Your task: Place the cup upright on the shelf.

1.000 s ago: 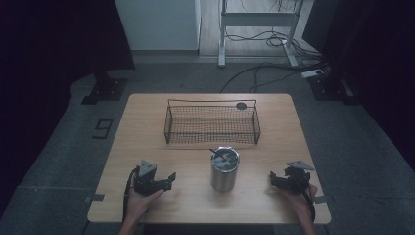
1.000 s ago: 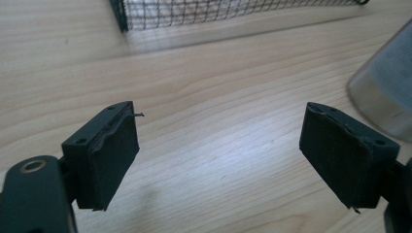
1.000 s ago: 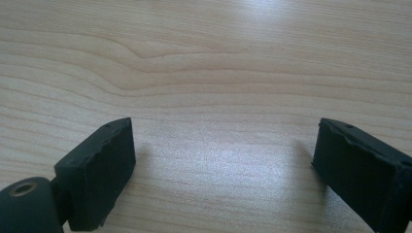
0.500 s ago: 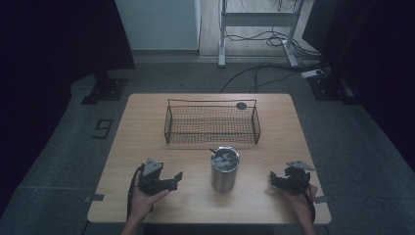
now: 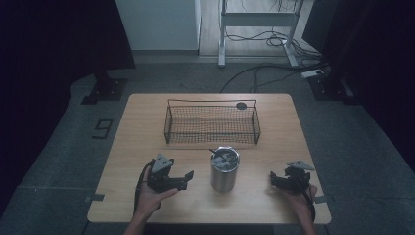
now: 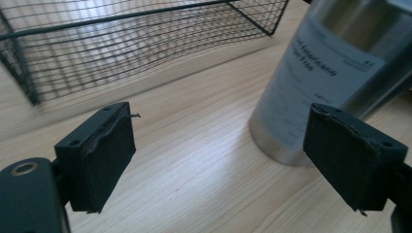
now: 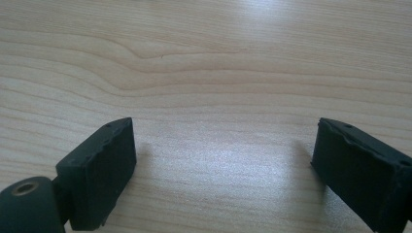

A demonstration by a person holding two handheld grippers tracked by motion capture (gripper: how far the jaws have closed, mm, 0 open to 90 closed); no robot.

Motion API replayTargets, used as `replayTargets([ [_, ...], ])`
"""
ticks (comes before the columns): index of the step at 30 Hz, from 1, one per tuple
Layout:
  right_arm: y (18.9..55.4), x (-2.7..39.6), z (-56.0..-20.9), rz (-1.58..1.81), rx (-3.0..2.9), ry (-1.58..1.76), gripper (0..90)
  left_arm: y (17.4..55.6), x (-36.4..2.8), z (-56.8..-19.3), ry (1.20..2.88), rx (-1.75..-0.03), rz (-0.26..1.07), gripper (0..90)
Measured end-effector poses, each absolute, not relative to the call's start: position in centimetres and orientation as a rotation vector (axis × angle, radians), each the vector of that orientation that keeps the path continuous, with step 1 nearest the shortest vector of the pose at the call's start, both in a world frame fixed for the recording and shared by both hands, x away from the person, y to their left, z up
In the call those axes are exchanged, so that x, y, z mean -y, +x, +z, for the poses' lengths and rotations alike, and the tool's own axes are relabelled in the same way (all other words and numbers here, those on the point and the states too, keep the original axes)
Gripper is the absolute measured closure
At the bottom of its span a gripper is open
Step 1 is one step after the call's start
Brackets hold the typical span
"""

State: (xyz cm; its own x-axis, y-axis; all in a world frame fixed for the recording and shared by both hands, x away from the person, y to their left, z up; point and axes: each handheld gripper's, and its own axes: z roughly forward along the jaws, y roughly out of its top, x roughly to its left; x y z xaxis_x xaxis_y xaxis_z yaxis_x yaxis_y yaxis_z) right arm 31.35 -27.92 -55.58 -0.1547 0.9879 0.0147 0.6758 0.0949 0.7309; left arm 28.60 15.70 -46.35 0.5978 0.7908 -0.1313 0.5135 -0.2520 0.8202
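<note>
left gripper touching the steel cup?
Apart. In the high view, bare tabletop separates the left gripper from the steel cup; its jaws stand open, nothing between them.

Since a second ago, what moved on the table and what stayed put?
The left gripper lifted a little and edged toward the steel cup; its jaws have just been opening, with nothing between them. Nothing was picked up or let go. The right gripper kept still with its jaws apart, and the cup, the wire basket and the table are as they were.
</note>
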Motion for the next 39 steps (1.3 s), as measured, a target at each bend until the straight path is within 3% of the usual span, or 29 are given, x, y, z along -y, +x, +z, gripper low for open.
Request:
replayTargets([
  [39, 31.3, 28.0, -55.6, 0.835, -1.883, 1.626, 9.4, 29.4, -9.3, -46.4, 1.943, -0.889, 0.253, 0.0],
])
